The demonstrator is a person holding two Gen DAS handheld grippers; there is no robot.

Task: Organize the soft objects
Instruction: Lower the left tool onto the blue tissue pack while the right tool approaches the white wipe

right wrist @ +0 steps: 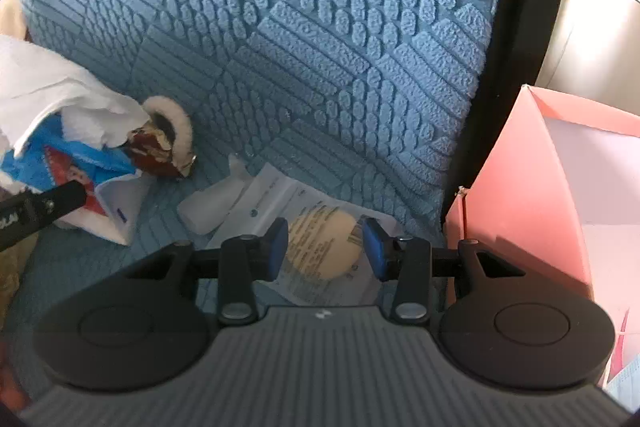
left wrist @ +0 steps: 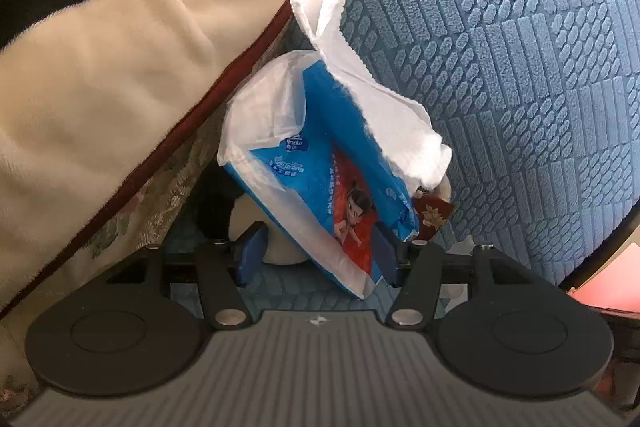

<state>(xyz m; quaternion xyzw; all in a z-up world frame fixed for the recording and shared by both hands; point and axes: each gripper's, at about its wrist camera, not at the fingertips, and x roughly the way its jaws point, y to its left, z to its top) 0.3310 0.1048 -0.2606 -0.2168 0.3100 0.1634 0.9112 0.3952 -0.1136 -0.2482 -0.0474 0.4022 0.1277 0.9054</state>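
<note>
A blue tissue pack (left wrist: 320,163) leans on the blue seat with white tissue (left wrist: 340,27) pulled up out of it. My left gripper (left wrist: 318,253) is open around its lower end. The right pad is against the pack, while the left pad (left wrist: 250,255) stands apart from it, with a white plush shape behind. In the right wrist view the same pack (right wrist: 80,163) is at the left, one black left-gripper finger (right wrist: 48,205) across it. My right gripper (right wrist: 326,249) is shut on a clear printed packet with a round cream pad (right wrist: 322,247) inside.
A cream blanket (left wrist: 100,67) with a dark red edge crowds the left. The blue textured seat back (right wrist: 320,27) rises close ahead. A small white bottle (right wrist: 212,205) and a brown fur-trimmed doll (right wrist: 168,143) lie on the seat. A pink paper bag (right wrist: 540,207) stands at the right.
</note>
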